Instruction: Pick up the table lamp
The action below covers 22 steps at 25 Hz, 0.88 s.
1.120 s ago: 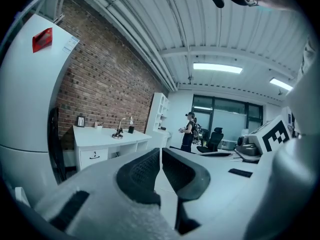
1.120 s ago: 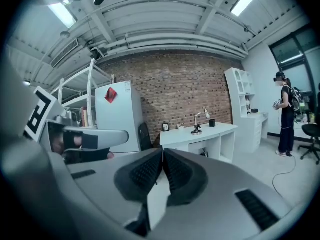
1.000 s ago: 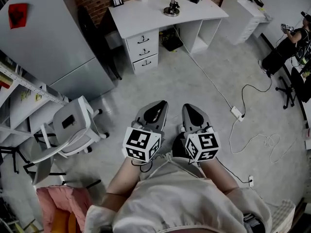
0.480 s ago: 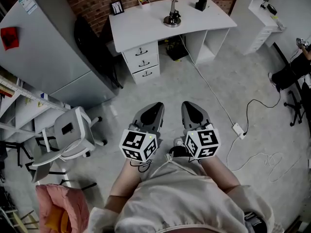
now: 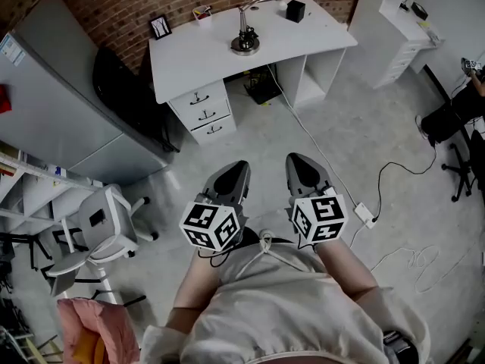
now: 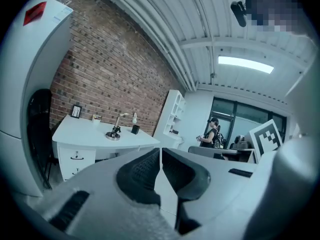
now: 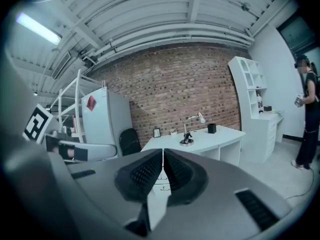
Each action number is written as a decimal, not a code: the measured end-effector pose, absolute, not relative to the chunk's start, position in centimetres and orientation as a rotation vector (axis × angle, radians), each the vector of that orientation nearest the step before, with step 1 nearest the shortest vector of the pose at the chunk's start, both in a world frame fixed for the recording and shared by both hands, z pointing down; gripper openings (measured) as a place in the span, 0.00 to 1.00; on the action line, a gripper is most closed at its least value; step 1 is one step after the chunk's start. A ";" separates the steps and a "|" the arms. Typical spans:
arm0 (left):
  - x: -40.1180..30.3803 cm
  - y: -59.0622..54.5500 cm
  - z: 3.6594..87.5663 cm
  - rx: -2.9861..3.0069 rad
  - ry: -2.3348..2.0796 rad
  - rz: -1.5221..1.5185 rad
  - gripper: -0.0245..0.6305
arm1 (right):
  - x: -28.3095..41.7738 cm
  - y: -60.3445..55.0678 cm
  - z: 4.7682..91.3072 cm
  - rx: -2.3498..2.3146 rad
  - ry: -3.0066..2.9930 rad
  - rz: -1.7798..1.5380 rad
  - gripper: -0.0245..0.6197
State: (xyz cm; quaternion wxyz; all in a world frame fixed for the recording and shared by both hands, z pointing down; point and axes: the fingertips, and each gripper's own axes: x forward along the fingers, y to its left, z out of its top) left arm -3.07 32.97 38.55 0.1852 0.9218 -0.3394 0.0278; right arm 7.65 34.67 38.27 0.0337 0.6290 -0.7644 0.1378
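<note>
Asker: Lamp location, please?

Watcher: The table lamp (image 5: 245, 40) stands on the white desk (image 5: 193, 67), near the back edge and right of the middle. Its round base sits flat on the top and its thin neck arches toward the back right corner.

Asker: What shares the desk with it?

Watcher: A small black box (image 5: 295, 10) at the back right corner, a framed picture (image 5: 160, 26) at the back left corner, and a little cup (image 5: 201, 12) on the back edge between the frame and the lamp. All of them stand apart from the lamp.

Asker: And the tools?

Watcher: Both are well short of the desk, out over the floor (image 5: 356, 127) in front of the person. The left gripper (image 5: 240, 164) has its jaws pressed together with nothing between them; in its own view the pads meet along one line. The right gripper (image 5: 295, 158) is the same, closed on nothing. They point toward the desk, side by side and not touching.

Asker: Any writing to read?

Watcher: Nothing legible. The cube (image 5: 214, 224) on each gripper bears black-and-white square markers, no letters. The tall grey fridge (image 5: 61, 105) left of the desk carries a pale label (image 5: 9, 49) and a red sticker (image 6: 35, 13), both too small to read, and so is whatever the frame holds
</note>
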 end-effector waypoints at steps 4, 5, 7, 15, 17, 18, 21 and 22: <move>-1.1 31.2 39.6 2.597 -0.931 0.115 0.08 | 10.1 32.7 38.7 1.968 -2.326 0.444 0.08; -0.7 30.5 39.9 2.599 -0.931 0.123 0.08 | 10.4 32.0 38.9 1.967 -2.326 0.445 0.08; -0.1 28.8 40.6 2.597 -0.915 0.130 0.08 | 10.8 30.5 39.5 1.966 -2.319 0.450 0.08; 1.3 18.4 41.9 2.608 -0.845 0.140 0.08 | 12.0 21.2 41.4 2.020 -2.250 0.477 0.08; 1.4 14.7 41.3 2.615 -0.832 0.137 0.08 | 11.9 17.9 41.1 2.030 -2.236 0.476 0.08; 1.5 12.8 40.9 2.619 -0.824 0.134 0.08 | 12.0 16.2 40.7 2.036 -2.229 0.474 0.08; 1.9 7.0 39.8 2.640 -0.782 0.127 0.08 | 12.3 10.9 39.6 2.070 -2.203 0.462 0.08; 2.0 5.0 39.5 2.646 -0.769 0.125 0.08 | 12.3 9.1 39.4 2.082 -2.193 0.461 0.08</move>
